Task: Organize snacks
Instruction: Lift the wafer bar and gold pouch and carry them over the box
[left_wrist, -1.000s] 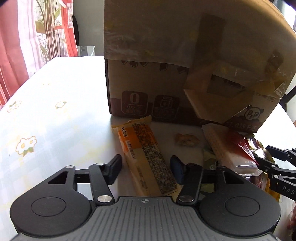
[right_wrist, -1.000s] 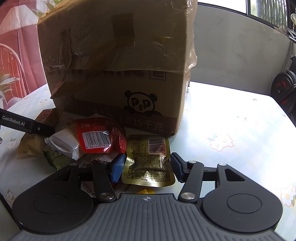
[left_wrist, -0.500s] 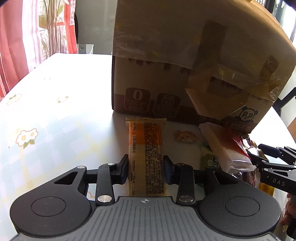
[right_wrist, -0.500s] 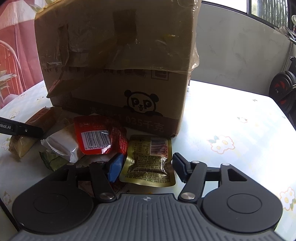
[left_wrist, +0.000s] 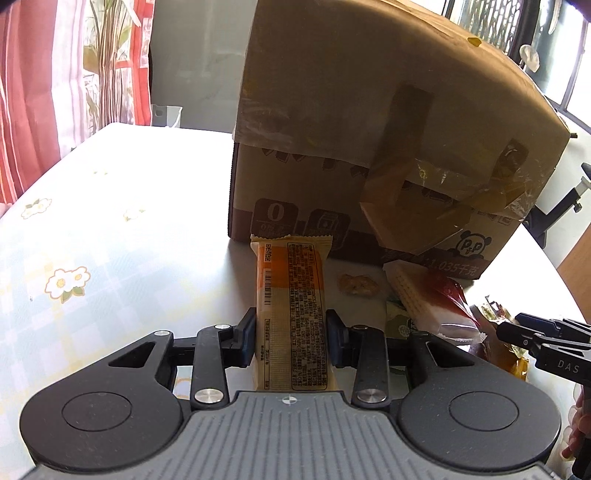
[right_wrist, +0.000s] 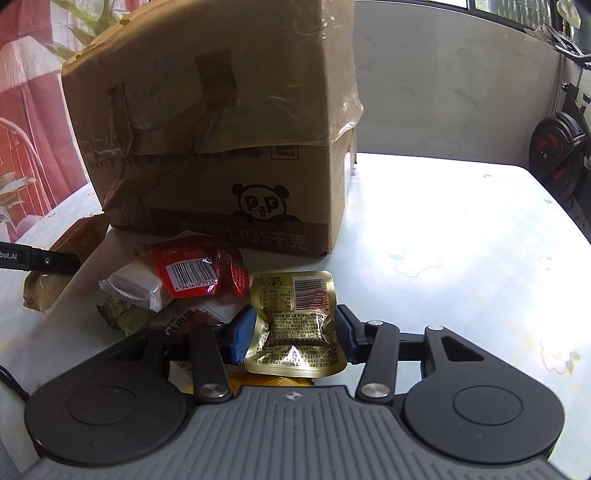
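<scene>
**Both grippers on snack packets in front of the cardboard box**

The left gripper (left_wrist: 291, 341) has its two pads pressed against the long sides of an orange snack bar (left_wrist: 291, 314), which lies lengthwise between them with its crimped far end almost reaching the foot of the cardboard box (left_wrist: 369, 122). The bar's printed back, with text and a barcode, faces up.

The right gripper (right_wrist: 295, 332) is closing its jaws on a gold foil pouch (right_wrist: 295, 325); both pads touch the pouch's edges and the foil is pinched in at its waist. The pouch lies on the desk (right_wrist: 461, 236) near the box's right front corner.

Just left of the pouch a small heap of snacks sits close to the box: a red packet with a barcode (right_wrist: 199, 271) rests on a white wrapper (right_wrist: 136, 286), with a green packet (right_wrist: 122, 315) partly under them. A small loose brownish piece (left_wrist: 357, 284) lies on the desk between the orange bar and the heap.

The box stands on the flowered desk cover, its taped flaps hanging over the front, a panda logo printed near the bottom. A red curtain (left_wrist: 29, 92) hangs beyond the desk's left side. Fingers (left_wrist: 576, 435) of the person show at the right edge of the left wrist view.
</scene>
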